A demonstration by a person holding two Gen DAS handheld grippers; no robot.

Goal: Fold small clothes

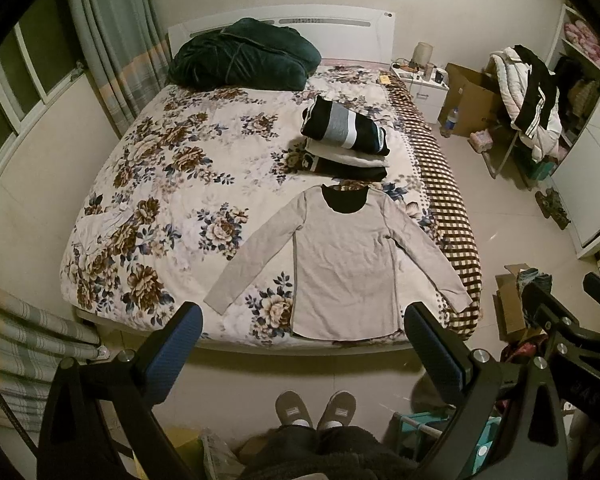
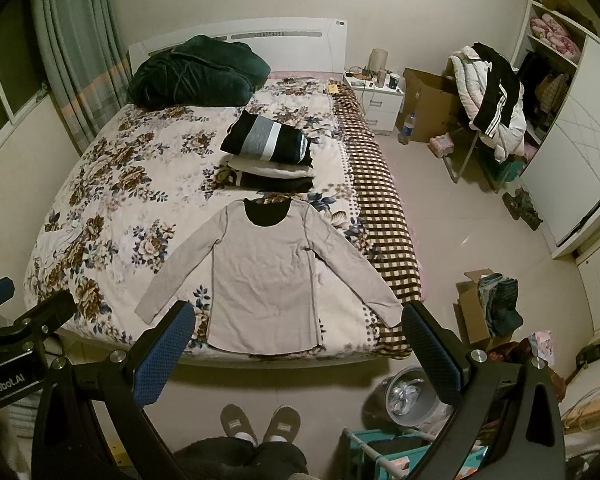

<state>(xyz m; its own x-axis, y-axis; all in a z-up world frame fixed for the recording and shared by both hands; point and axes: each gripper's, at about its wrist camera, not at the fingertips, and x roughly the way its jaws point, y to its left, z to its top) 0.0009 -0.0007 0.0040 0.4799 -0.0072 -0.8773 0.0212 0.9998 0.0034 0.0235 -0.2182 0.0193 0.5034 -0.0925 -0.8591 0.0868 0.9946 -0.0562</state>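
Note:
A beige long-sleeved shirt [image 1: 342,264] lies flat, face up, on the near right part of the floral bed [image 1: 172,184], sleeves spread out. It also shows in the right wrist view [image 2: 266,276]. Behind it sits a stack of folded clothes [image 1: 346,140], topped by a black, grey and white striped piece; the stack also shows in the right wrist view [image 2: 270,156]. My left gripper [image 1: 304,344] is open and empty, held high above the bed's foot. My right gripper [image 2: 298,344] is open and empty, beside it at the same height.
A dark green quilt [image 1: 244,56] lies at the headboard. A checked blanket [image 1: 440,184] runs along the bed's right edge. A cardboard box of clothes [image 2: 488,304], a bin [image 2: 410,396], a nightstand [image 2: 376,100], a clothes-laden chair [image 2: 488,96] and a wardrobe [image 2: 572,140] stand at the right.

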